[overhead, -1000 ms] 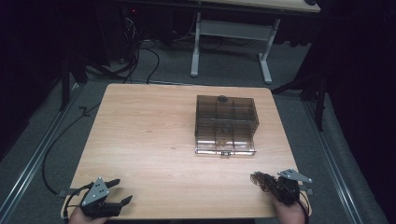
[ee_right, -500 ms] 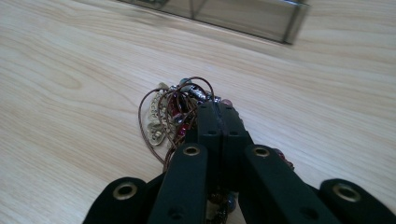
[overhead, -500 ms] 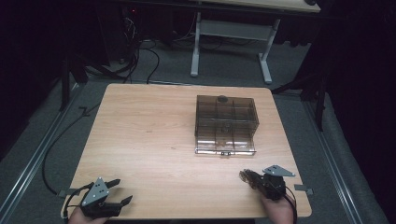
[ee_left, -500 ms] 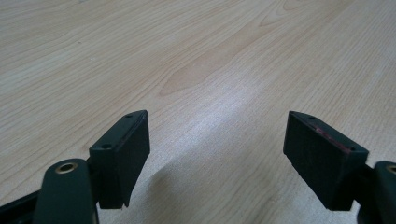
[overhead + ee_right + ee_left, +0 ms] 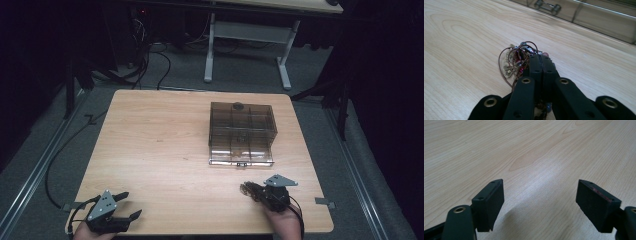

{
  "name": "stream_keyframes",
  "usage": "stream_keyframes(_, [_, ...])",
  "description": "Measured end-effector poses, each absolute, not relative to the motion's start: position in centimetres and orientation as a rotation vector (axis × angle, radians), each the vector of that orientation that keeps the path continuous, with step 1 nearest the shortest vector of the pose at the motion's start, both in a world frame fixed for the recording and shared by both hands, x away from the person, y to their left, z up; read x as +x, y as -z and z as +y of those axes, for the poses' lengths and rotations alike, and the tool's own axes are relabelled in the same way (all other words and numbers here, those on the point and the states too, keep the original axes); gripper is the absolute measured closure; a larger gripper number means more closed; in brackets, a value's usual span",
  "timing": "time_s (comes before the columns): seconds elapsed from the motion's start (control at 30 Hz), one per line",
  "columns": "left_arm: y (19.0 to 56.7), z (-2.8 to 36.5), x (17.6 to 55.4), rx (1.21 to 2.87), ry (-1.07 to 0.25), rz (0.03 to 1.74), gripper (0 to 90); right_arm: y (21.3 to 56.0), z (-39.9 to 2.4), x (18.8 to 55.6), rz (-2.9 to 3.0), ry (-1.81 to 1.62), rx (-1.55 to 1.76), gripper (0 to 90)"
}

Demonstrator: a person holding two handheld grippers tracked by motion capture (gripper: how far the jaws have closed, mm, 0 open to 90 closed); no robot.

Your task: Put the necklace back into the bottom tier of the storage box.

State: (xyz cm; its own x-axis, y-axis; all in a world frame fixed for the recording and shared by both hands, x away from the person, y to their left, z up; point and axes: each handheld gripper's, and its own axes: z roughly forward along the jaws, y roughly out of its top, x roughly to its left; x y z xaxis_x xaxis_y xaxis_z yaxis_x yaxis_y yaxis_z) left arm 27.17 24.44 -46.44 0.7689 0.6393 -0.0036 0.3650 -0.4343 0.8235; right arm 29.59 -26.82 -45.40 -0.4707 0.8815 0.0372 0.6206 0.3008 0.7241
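Right gripper (image 5: 540, 58) is clamped tight on a tangled beaded necklace (image 5: 516, 61), low over the table (image 5: 160, 150), just short of the smoky compartment box (image 5: 242, 132). Lift before crossing its front wall. Left gripper (image 5: 540, 205) rests agape.

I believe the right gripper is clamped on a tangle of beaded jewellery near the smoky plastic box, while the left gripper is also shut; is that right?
Not quite: the left gripper is open, its jaws wide apart over bare table, as the left gripper view shows. The right gripper is indeed clamped on the jewellery near the box.
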Motion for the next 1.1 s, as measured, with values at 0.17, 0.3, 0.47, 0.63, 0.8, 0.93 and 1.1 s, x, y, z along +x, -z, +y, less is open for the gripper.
stream_keyframes(0.17, [46.4, 24.4, 27.2, 2.068, -0.389, 0.750, 22.9, 45.0, -26.6, 29.4, 2.190, -0.987, 1.332, 89.5])
stream_keyframes(0.3, [46.4, 24.4, 27.2, 2.069, -0.389, 0.751, 23.0, 43.6, -27.1, 27.9, 2.130, -1.075, 1.319, 89.8])
stream_keyframes(0.47, [46.5, 24.4, 27.2, 2.070, -0.390, 0.753, 23.0, 44.2, -26.3, 26.2, 2.200, -1.091, 1.295, 89.7])
stream_keyframes(0.63, [46.4, 24.4, 27.2, 2.070, -0.388, 0.752, 23.0, 45.1, -25.6, 26.4, 2.256, -1.026, 1.280, 89.6])
stream_keyframes(0.8, [46.5, 24.5, 27.2, 2.068, -0.386, 0.749, 23.0, 45.5, -26.2, 26.9, 2.235, -1.016, 1.317, 89.2])
stream_keyframes(0.93, [46.4, 24.5, 27.2, 2.068, -0.388, 0.749, 22.9, 44.7, -26.4, 26.6, 2.213, -1.079, 1.315, 88.4])
stream_keyframes(1.1, [46.4, 24.5, 27.2, 2.068, -0.392, 0.751, 22.9, 42.7, -28.0, 26.5, 2.104, -1.093, 1.343, 85.1])
